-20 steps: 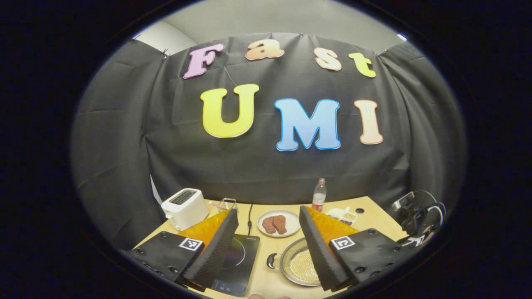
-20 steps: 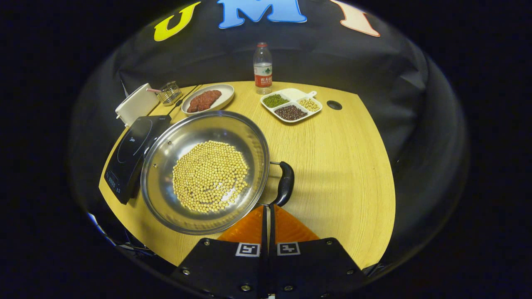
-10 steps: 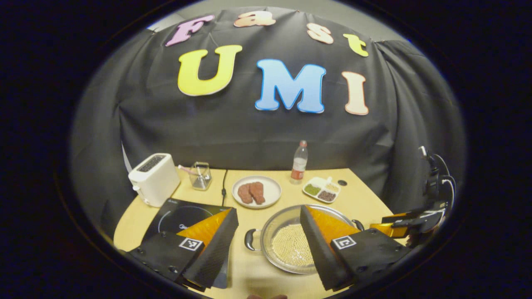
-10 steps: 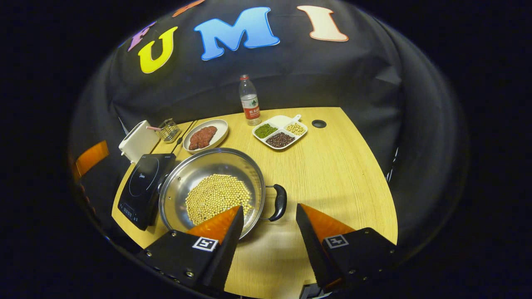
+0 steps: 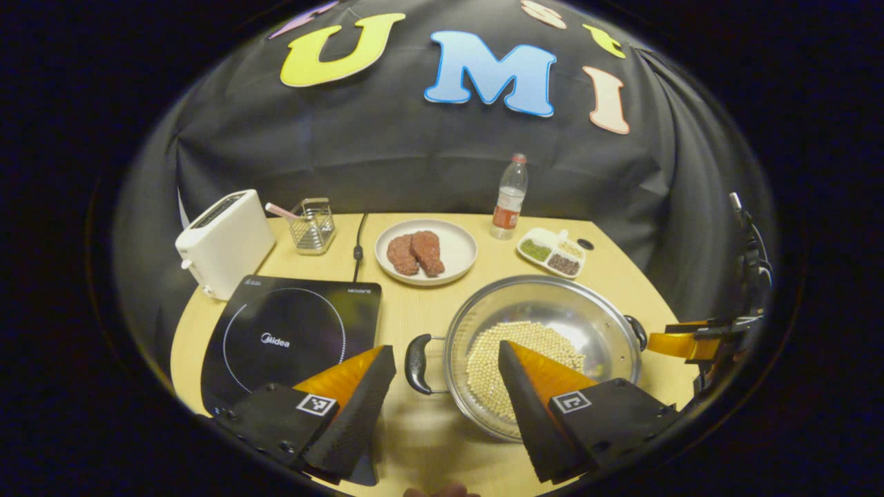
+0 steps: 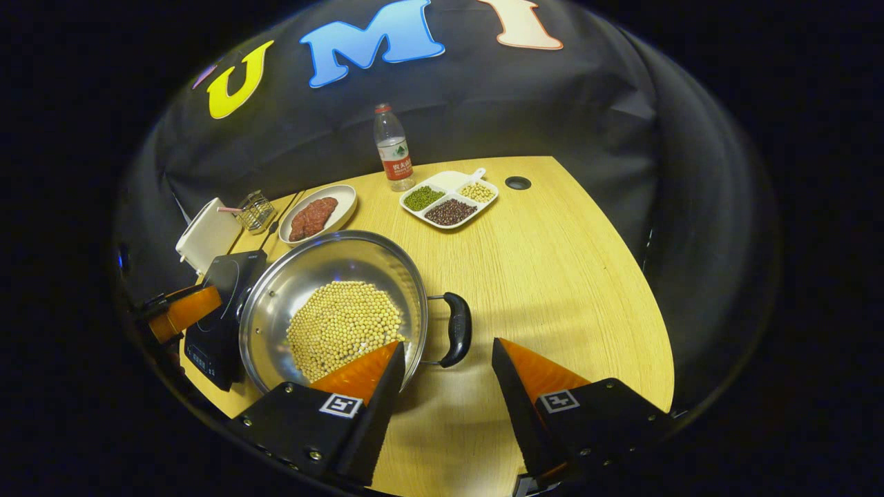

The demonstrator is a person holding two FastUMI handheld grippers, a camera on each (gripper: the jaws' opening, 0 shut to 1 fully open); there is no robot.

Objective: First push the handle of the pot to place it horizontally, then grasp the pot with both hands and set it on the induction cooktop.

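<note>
Above the table, both grippers' jaws gape wide, each straddling a pot handle, untouched.

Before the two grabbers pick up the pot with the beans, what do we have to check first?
1. Left gripper open, left handle between its fingers: ok.
2. Right gripper open, right handle between its fingers: ok.
3. Fingers pressing on either handle: not ok, none yet.
4. Pot flat on the table, beans inside: ok.
5. Induction cooktop bare on top: ok.
6. Pot's weight: cannot tell.
</note>
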